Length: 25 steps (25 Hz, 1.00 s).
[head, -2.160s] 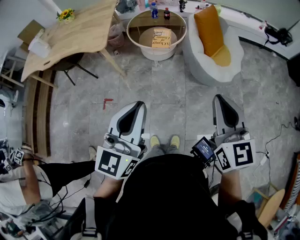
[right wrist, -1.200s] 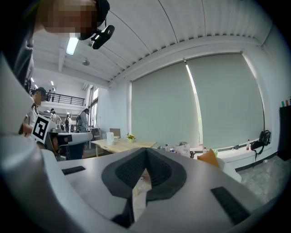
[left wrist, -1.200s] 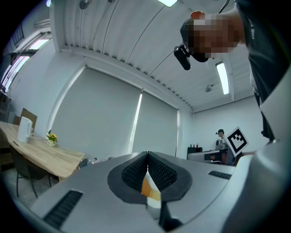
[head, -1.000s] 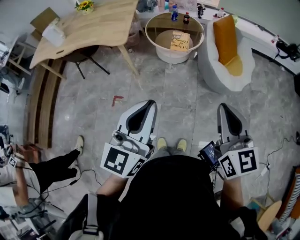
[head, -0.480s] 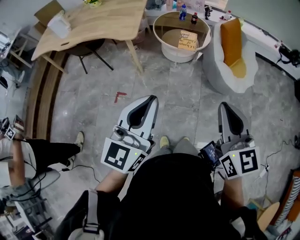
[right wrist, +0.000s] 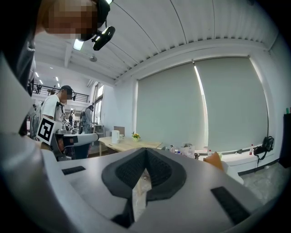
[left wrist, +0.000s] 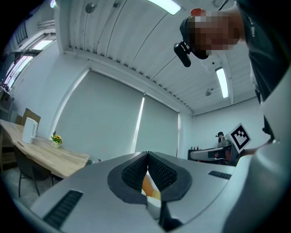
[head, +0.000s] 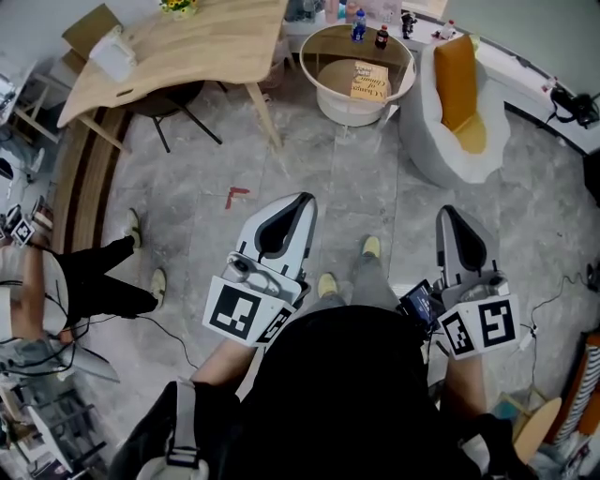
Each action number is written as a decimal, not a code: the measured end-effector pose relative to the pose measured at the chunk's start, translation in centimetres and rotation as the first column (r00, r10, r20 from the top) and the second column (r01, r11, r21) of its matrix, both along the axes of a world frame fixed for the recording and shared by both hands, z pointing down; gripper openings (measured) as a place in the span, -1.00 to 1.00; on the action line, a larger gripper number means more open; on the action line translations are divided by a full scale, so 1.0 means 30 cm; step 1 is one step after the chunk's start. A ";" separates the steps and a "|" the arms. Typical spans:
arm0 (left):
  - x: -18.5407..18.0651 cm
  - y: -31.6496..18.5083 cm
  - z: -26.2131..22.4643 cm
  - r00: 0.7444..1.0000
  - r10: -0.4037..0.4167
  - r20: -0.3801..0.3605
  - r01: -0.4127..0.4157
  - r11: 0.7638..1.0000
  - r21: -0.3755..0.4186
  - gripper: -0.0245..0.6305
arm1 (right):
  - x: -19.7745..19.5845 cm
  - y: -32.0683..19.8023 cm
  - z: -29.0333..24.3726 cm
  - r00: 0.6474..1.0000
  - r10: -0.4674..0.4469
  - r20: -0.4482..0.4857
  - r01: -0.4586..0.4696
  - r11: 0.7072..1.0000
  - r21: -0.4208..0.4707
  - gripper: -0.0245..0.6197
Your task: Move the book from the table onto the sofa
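The book, yellow with dark print, lies flat on the round white table at the far side of the room. Just to its right is the white sofa with an orange cushion. My left gripper and right gripper are held level in front of my body, far short of the table. Both are shut with nothing in them. In the left gripper view the left gripper has its pads meeting at the tip, and the right gripper looks the same in its own view.
A long wooden table with a dark chair under it stands at the upper left. Two bottles stand on the round table's top. A seated person and floor cables are at the left. A red mark is on the grey floor.
My right foot has stepped forward on the floor. The person at the left has shifted their legs. Both grippers keep their pose and stay shut.
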State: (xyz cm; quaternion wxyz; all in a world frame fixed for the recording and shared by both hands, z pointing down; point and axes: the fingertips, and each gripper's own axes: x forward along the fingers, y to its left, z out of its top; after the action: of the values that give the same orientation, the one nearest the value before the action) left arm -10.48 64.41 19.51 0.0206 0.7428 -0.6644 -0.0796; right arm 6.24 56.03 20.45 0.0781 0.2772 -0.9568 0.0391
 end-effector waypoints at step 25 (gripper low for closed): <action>0.050 -0.410 0.048 0.999 0.001 0.033 0.001 0.997 -0.072 -0.88 | 0.024 -0.436 0.060 1.000 -0.003 0.025 0.004 0.999 -0.038 -0.90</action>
State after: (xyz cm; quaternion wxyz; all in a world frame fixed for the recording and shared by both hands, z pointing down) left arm -8.99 52.11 20.94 0.0365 0.7429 -0.6670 -0.0433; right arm 6.96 42.95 22.25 0.0715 0.2735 -0.9573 0.0608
